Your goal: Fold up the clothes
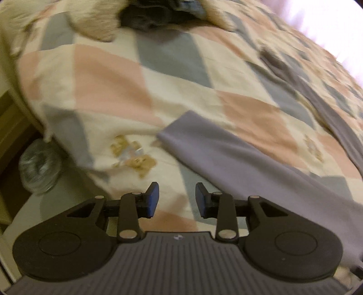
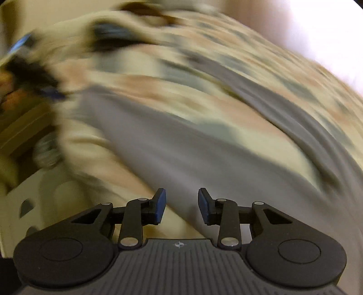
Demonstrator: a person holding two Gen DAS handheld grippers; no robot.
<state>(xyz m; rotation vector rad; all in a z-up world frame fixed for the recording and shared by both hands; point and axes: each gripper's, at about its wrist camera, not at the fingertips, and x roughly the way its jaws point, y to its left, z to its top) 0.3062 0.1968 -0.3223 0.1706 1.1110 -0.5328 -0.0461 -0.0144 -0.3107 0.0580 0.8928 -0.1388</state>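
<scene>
While both tongs are held apart with nothing between their pads, a grey garment (image 1: 238,158) is seen lying on a bed covered by a checked quilt (image 1: 109,77) in pink, grey and cream. The left tongs (image 1: 177,197) hang above the quilt's near edge, just beside the garment's squared end, which points toward them; no cloth is gripped. The right tongs (image 2: 181,204) are likewise gaping and empty, poised over the broad grey cloth (image 2: 181,145); that view is heavily smeared, so finer detail cannot be made out.

A long grey stretch is shown running from the near right toward the middle of the bed, and a second, darker grey strip (image 1: 317,90) lies farther off to the right. Whether these are two legs or sleeves of one piece, or separate pieces, cannot be told. A crumpled heap of pale and dark cloth (image 1: 145,15) is seen at the far end of the bed.

Two stages are fitted by this scene: a garment spread flat and awaiting a fold, or one released between folds. For any further fold, a corner or hem would have to be pinched cleanly in each pair of tongs, without the quilt being caught beneath.
</scene>
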